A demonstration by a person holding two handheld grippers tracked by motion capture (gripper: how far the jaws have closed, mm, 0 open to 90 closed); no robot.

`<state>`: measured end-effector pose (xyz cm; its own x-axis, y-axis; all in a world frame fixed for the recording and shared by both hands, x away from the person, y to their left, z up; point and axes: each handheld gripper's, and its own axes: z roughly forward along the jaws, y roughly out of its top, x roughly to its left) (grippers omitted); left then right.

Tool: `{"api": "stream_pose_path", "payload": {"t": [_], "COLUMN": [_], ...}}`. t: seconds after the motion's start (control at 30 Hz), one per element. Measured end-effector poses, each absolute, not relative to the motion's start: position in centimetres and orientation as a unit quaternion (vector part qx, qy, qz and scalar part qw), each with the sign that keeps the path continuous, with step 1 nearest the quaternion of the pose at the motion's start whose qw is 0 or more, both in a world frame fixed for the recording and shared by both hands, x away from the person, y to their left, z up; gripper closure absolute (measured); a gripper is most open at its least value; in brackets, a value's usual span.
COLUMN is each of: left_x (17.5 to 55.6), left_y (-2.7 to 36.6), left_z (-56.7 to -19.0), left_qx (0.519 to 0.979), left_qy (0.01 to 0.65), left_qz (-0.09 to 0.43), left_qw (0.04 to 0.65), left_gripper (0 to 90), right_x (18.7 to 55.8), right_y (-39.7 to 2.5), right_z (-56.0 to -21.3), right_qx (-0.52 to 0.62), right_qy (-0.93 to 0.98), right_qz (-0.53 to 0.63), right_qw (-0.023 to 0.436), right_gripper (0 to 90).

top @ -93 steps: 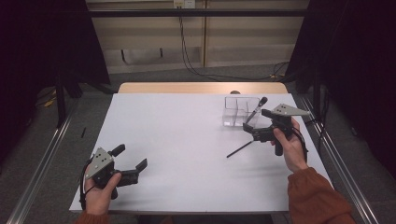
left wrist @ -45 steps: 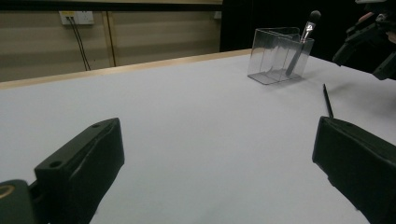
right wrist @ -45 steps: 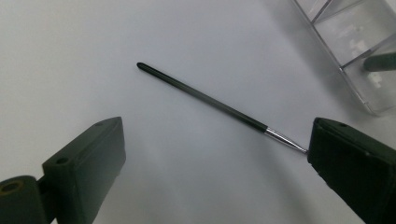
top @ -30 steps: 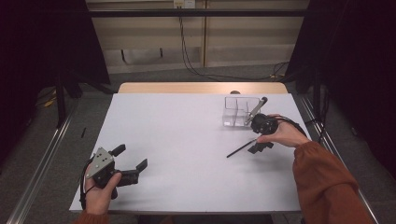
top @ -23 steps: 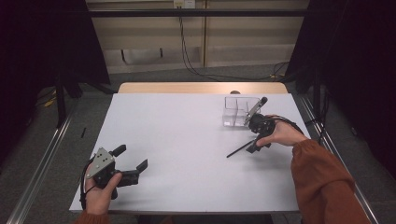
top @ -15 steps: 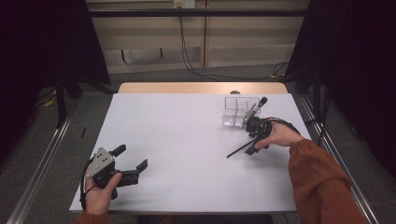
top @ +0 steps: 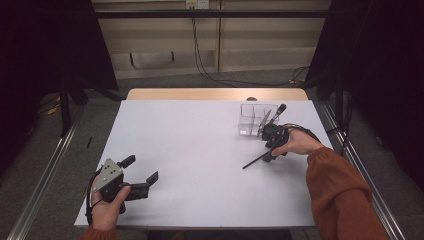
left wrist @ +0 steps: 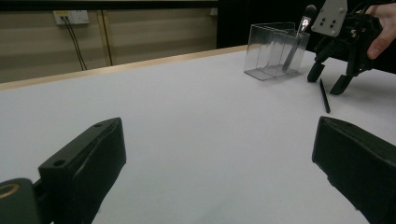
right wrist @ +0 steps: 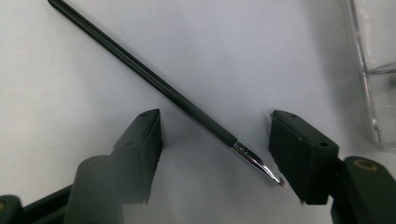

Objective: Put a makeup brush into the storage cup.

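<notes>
Slim black brush (right wrist: 154, 80) lying flat at right centre of the white table (top: 200, 150), just below the clear organiser (top: 256, 120). Right gripper (right wrist: 215, 140) lowered over it, jaws spread either side, nothing grasped. Left gripper (top: 142, 172) at lower left near the front edge, jaws released; broad bare tabletop between.

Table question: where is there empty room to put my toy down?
The white table is bare between the left hand-held gripper and the thin brush. It is crowded by the clear box, where the right hand-held gripper works.
</notes>
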<state>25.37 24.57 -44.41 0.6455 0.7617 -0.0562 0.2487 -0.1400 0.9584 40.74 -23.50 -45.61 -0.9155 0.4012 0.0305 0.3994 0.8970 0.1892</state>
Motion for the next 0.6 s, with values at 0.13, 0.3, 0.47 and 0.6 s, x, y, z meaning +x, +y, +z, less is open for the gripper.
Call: {"api": "stream_pose_path", "payload": {"t": [0.13,0.3,0.47,0.6], "left_x": [25.37,25.35,25.33,25.33], "left_y": [24.57,24.65,24.63,24.65], "left_z": [-44.43,-44.43,-44.44,-44.47], "left_qx": [0.719,0.717,0.719,0.719], "left_qy": [0.353,0.355,0.353,0.355], "left_qz": [0.23,0.234,0.234,0.234], "left_qw": [0.554,0.552,0.55,0.55], "left_gripper": [2.8,2.4,2.4,2.3], "right_x": [40.82,40.71,40.67,40.81], "right_y": [-23.58,-23.43,-23.13,-23.24], "right_z": [-45.5,-45.33,-45.21,-45.15], "right_qx": [0.201,0.198,0.201,0.2], "right_qy": [0.975,0.976,0.977,0.977], "right_qz": [0.096,0.087,0.076,0.074], "right_qw": [0.004,0.0,-0.007,-0.013], "right_gripper": [44.3,56.5,62.6,74.7]}}
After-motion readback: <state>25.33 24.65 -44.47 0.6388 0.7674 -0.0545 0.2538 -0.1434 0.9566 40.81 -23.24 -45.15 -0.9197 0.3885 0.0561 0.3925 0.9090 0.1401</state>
